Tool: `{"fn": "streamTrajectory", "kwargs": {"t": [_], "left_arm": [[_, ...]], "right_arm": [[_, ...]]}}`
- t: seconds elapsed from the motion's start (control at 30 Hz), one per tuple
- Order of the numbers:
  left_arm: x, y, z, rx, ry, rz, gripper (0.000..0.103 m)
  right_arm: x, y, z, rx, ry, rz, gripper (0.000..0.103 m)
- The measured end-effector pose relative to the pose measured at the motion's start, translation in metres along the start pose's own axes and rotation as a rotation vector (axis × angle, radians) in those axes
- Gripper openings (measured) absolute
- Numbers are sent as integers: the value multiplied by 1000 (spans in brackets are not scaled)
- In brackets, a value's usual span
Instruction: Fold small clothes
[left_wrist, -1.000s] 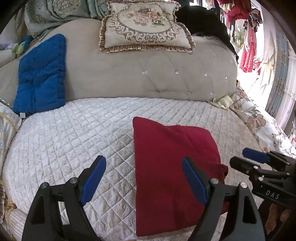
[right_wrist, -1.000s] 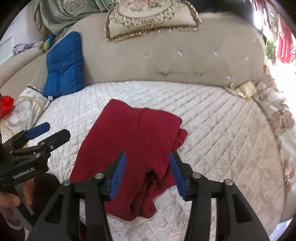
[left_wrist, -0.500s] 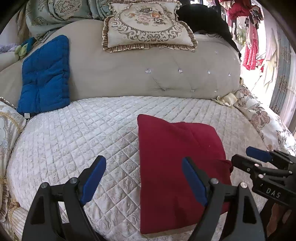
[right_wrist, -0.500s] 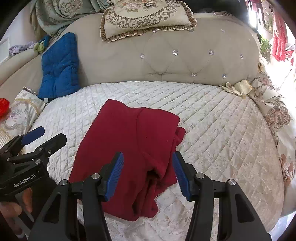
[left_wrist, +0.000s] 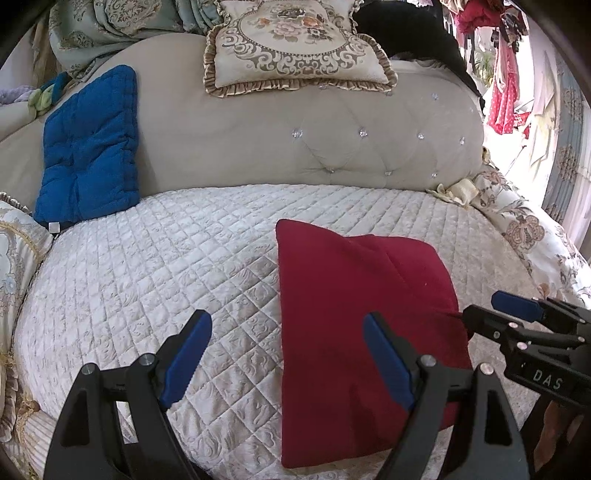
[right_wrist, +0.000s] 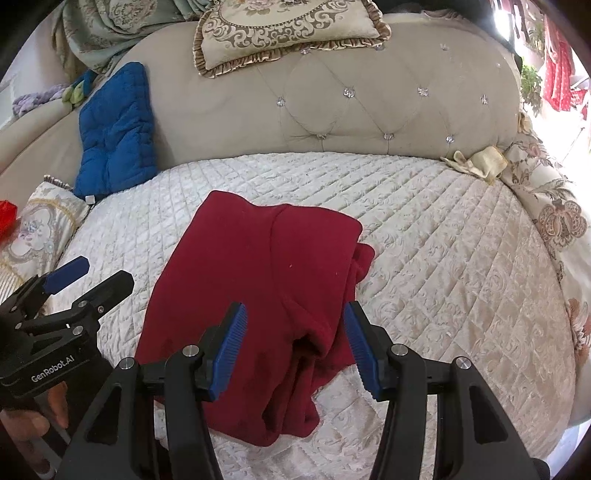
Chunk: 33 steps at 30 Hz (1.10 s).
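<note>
Both grippers gape empty over the red garment (right_wrist: 258, 295) on the quilted bed cover (right_wrist: 443, 258): left gripper (left_wrist: 286, 358) wide, right gripper (right_wrist: 293, 347) half-spread; pinch the bunched right edge low, catching every layer.

This is a home, a bedroom or sitting room. A wide upholstered piece fills the view: a beige tufted backrest (left_wrist: 295, 147) studded with crystal buttons, and a cream quilted cover (left_wrist: 147, 277) over the seat. An embroidered floral cushion (left_wrist: 295, 44) with a frilled edge sits on top of the backrest in the upper middle, and a blue quilted pad (left_wrist: 88, 147) leans against it at left. Clothes hang (left_wrist: 502, 88) in bright daylight at the upper right, beside a patterned curtain (left_wrist: 569, 147).
</note>
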<state>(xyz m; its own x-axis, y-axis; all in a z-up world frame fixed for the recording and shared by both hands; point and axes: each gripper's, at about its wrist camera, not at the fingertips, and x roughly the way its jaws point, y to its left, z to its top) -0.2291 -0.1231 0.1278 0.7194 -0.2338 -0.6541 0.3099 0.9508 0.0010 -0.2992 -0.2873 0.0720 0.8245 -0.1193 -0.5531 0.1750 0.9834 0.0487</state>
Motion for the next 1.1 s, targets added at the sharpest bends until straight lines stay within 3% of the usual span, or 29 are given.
{"fn": "streamTrajectory", "kwargs": {"t": [1.1], "left_arm": [[12, 3, -3, -14, 18, 8, 87]], "right_arm": [[21, 2, 0, -5, 35, -2, 35]]}}
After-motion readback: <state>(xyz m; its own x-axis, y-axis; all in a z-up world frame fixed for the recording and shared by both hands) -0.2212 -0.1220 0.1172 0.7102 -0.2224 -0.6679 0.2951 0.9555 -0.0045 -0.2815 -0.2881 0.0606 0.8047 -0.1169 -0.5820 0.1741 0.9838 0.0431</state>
